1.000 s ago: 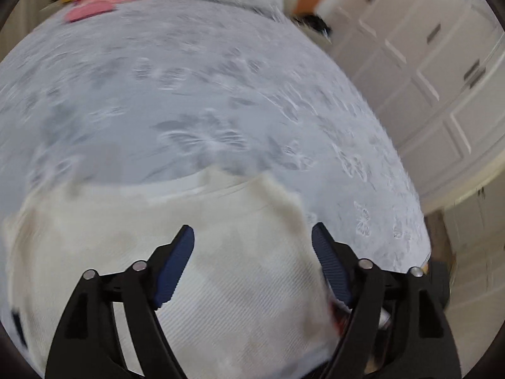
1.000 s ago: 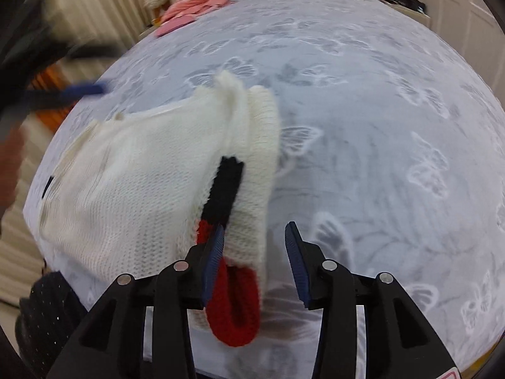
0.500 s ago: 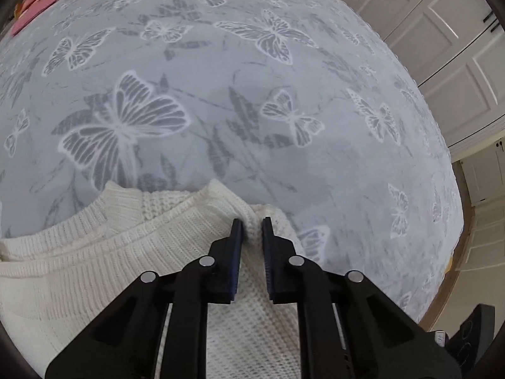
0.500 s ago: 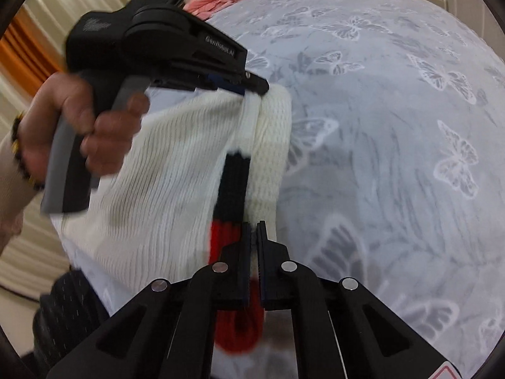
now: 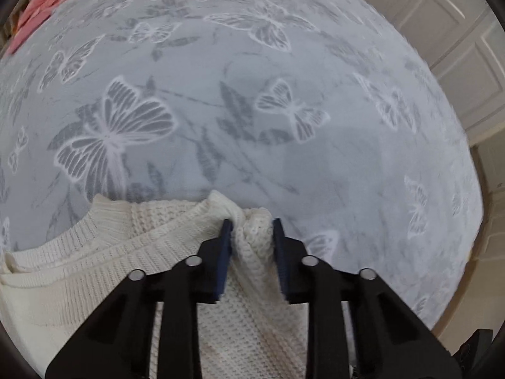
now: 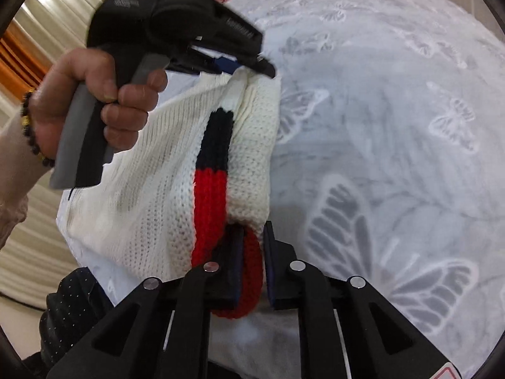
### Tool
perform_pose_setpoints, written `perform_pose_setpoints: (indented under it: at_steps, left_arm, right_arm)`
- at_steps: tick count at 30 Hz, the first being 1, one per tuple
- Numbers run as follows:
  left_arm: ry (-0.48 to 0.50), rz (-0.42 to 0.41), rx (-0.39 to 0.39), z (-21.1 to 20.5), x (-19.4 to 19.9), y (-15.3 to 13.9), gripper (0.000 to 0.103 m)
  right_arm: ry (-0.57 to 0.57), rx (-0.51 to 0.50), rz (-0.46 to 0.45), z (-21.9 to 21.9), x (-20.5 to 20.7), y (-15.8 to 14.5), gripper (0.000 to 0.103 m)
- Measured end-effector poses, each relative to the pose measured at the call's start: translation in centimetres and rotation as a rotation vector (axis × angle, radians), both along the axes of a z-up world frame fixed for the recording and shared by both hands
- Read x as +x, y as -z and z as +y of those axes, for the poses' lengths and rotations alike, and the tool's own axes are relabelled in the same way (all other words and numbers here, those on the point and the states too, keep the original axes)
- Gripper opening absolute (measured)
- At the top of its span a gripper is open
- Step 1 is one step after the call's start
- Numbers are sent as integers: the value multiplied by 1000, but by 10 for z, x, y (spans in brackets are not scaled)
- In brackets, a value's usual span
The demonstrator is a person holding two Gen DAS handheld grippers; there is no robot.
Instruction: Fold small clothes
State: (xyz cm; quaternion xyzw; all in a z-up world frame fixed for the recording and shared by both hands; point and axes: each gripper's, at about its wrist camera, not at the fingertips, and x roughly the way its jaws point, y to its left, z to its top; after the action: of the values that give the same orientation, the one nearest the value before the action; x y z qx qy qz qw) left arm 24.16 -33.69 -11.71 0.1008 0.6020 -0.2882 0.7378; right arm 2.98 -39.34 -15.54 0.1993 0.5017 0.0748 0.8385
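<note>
The only marking I can see is a small pale logo on the black body of the left gripper (image 6: 249, 63), too blurred to read, and a red-edged sticker at the bottom corner of the right wrist view, cut off by the frame.

The left gripper (image 5: 251, 229) has its blue pads part-way apart with a bunched fold of the cream knitted sweater (image 5: 132, 252) sitting between them; whether they press the wool or have slackened off it, I cannot tell. A hand (image 6: 94, 104) with a beaded bracelet grips its grey handle.

The right gripper (image 6: 254, 230) has its pads drawn close on the red cuff (image 6: 249, 271) of the sleeve folded along the sweater's edge, red below a navy band.

The sweater lies on the grey butterfly-print bedspread (image 5: 284, 126), near its edge. Pink clothing (image 5: 50, 0) sits at the far end.
</note>
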Motion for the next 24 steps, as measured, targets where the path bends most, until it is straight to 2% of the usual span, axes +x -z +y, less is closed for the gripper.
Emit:
perform_pose_setpoints:
  at_steps: [3, 6, 8, 9, 11, 12, 13, 15, 16, 17, 19, 20, 21, 23, 24]
  left_arm:
    - [-41, 37, -31, 7, 7, 5, 21]
    - [-55, 1, -19, 2, 8, 8, 21]
    - [-75, -32, -12, -4, 9, 5, 23]
    - [-87, -31, -27, -3, 9, -2, 24]
    - [-84, -39, -131, 9, 3, -27, 24]
    - [-85, -69, -209, 23, -4, -47, 32]
    - [-91, -100, -231, 38, -11, -62, 54]
    - [-130, -184, -235, 86, -29, -90, 81]
    - [-141, -209, -235, 102, -37, -95, 81]
    - [-169, -239, -214, 136, -47, -100, 81]
    - [-240, -249, -177, 185, -60, -98, 83]
    - [-291, -243, -159, 213, -65, -94, 83]
    - [-388, -222, -133, 258, -70, -85, 83]
    - [-534, -174, -137, 315, -76, -73, 80]
    - [-663, -113, -176, 357, -81, -60, 72]
  right_arm:
    - [12, 8, 43, -7, -23, 5, 6]
    - [38, 14, 112, -12, -41, 25, 0]
    - [61, 46, 104, -18, -43, 25, 0]
    - [90, 29, 97, -21, -43, 19, 0]
    - [130, -23, 62, -30, -46, 2, 10]
    - [152, -60, 33, -31, -48, -13, 11]
    - [151, -88, 12, -30, -46, -26, 11]
    - [102, -120, -33, -21, -33, -50, 11]
    - [65, -134, -50, -12, -21, -60, 12]
    - [3, -145, -71, 6, -3, -72, 16]
    - [-107, -141, -112, 40, 31, -86, 27]
    - [-171, -139, -133, 68, 53, -93, 39]
    - [-236, -137, -147, 93, 75, -97, 44]
    - [-352, -138, -187, 142, 120, -106, 44]
    - [-392, -137, -190, 164, 138, -107, 44]
